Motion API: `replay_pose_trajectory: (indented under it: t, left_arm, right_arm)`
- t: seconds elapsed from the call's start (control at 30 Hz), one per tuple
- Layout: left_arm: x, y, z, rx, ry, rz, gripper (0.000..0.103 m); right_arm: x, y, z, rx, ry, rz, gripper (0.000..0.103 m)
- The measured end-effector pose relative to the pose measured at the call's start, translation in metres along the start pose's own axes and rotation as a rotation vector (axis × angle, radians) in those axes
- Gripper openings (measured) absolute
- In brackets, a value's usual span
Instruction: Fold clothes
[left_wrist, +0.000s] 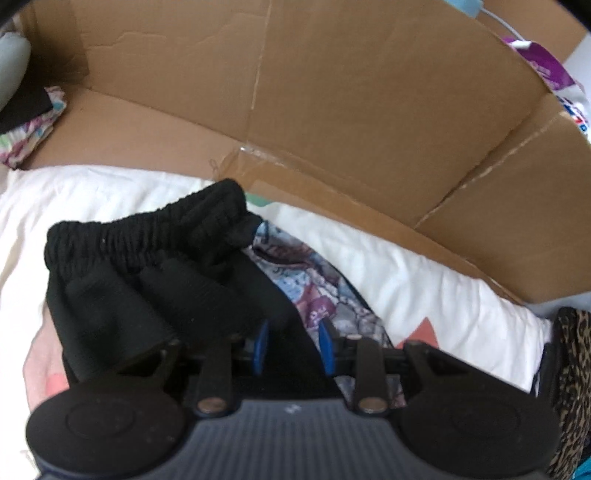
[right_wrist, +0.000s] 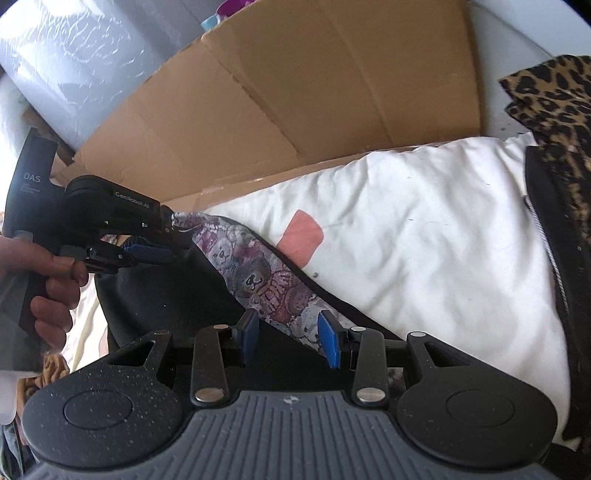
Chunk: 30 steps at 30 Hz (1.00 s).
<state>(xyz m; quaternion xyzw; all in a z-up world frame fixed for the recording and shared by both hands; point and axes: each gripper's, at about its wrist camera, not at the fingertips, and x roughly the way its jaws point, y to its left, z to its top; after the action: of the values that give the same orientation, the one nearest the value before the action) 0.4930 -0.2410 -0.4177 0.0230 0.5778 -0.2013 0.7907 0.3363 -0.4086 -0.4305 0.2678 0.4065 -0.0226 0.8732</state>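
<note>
A black garment with an elastic waistband (left_wrist: 147, 236) and a patterned grey-purple panel (left_wrist: 325, 295) lies on a white cloth. My left gripper (left_wrist: 293, 345) is shut on the black fabric, which is bunched over its fingers; it also shows in the right wrist view (right_wrist: 147, 251), pinching the garment's edge. My right gripper (right_wrist: 288, 341) has its blue pads (right_wrist: 328, 343) apart, with the patterned panel (right_wrist: 266, 280) and black fabric lying between them; whether it grips is unclear.
A flattened cardboard box (left_wrist: 332, 92) stands behind the white cloth (right_wrist: 424, 229). A leopard-print garment (right_wrist: 554, 103) lies at the right. Folded colourful clothes (left_wrist: 33, 122) sit at the far left. A silver sheet (right_wrist: 74, 55) is at the back left.
</note>
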Motion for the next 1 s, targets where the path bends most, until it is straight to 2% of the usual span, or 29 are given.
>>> replay_pose_trajectory:
  t: [0.17,0.33,0.6,0.77,0.83,1.0]
  left_arm:
    - [0.004,0.007,-0.007,-0.009,0.013,0.018,0.033]
    - [0.006,0.018,-0.013,-0.044,0.025,0.046,0.047]
    - [0.014,0.025,-0.021,-0.063,0.041,0.051,0.047]
    - [0.015,0.029,-0.023,-0.078,0.036,0.035,0.042]
    - [0.015,0.033,-0.025,-0.090,0.026,0.024,0.035]
    - [0.009,0.040,-0.031,-0.145,0.011,-0.008,0.018]
  right_arm:
    - [0.016,0.006,0.000,-0.039,0.028,-0.023,0.043]
    - [0.027,0.008,-0.008,-0.073,0.060,-0.049,0.043]
    - [0.035,0.002,-0.023,-0.138,0.093,-0.062,0.042]
    - [0.033,0.007,-0.031,-0.246,0.090,-0.063,0.042]
    - [0.032,0.008,-0.034,-0.287,0.088,-0.057,0.042]
    - [0.029,0.006,-0.043,-0.357,0.073,-0.049,0.029]
